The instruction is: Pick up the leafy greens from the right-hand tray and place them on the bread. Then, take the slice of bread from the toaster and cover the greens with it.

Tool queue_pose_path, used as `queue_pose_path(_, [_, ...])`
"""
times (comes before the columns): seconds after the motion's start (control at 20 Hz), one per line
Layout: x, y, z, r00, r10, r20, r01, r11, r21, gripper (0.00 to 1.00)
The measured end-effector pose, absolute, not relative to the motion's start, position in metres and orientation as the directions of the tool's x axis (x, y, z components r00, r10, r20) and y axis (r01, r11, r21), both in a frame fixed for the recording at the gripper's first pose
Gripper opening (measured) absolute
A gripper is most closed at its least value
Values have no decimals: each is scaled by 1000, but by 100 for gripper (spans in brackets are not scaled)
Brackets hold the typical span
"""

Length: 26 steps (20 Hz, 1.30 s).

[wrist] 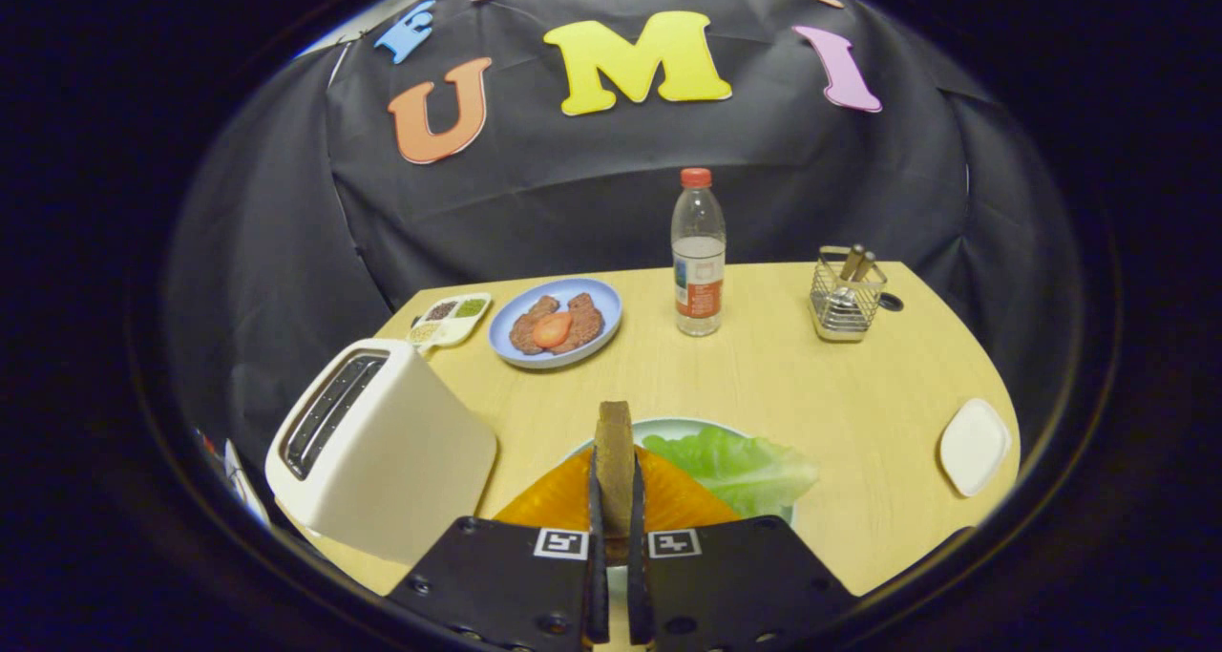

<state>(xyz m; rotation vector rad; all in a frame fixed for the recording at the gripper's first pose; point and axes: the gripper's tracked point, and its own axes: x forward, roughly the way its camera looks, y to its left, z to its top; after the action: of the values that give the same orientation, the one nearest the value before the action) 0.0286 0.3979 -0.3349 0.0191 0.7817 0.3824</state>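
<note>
Black fingers (599,537) of the claw (616,528) stood nearly together, and both pressed on the flat sides of a brown slice of bread (616,461) held upright on edge between them. The slice rose above the fingertips and was clear of the toaster.

Directly beyond and below the fingers lay a pale green plate (668,430) on the tabletop (764,375). An orange ridged piece (563,499) lay on the plate, showing on both sides of the held slice. Whether it was the lower bread could not be told. The leafy greens (740,466) rested on this plate, overlapping the right part of the orange piece and reaching past the plate's right rim.

To the left of the claw, near the plate, stood a white toaster (382,452) with its two slots facing up. Whether anything remained in the slots could not be told.

Farther back on the tabletop sat a blue plate (601,332) carrying two brown patties (535,327) with a red slice (552,328) between them. A small divided dish of seeds (449,318) lay just left of it. A clear water bottle (698,251) with a red cap stood upright near the centre rear. A wire basket (845,294) with utensils stood to its right. A small white tray (974,445) lay well to the right of the green plate.
</note>
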Motion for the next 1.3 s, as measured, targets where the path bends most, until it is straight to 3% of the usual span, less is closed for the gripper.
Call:
queue_pose_path(0.2, [38, 375, -341, 651, 311, -693, -307, 942, 136, 15])
queue_pose_path(0.3, [42, 366, -343, 658, 296, -693, -297, 947, 122, 28])
queue_pose_path(0.35, [42, 363, -343, 655, 291, -697, -290, 949, 124, 28])
queue_pose_path(0.65, [51, 335, -329, 685, 255, -683, -261, 961, 97, 55])
queue_pose_path(1.1, [53, 289, -189, 848, 303, -435, -331, 944, 12, 99])
queue_pose_path(1.3, [37, 245, -121, 900, 276, -336, -297, 955, -11, 98])
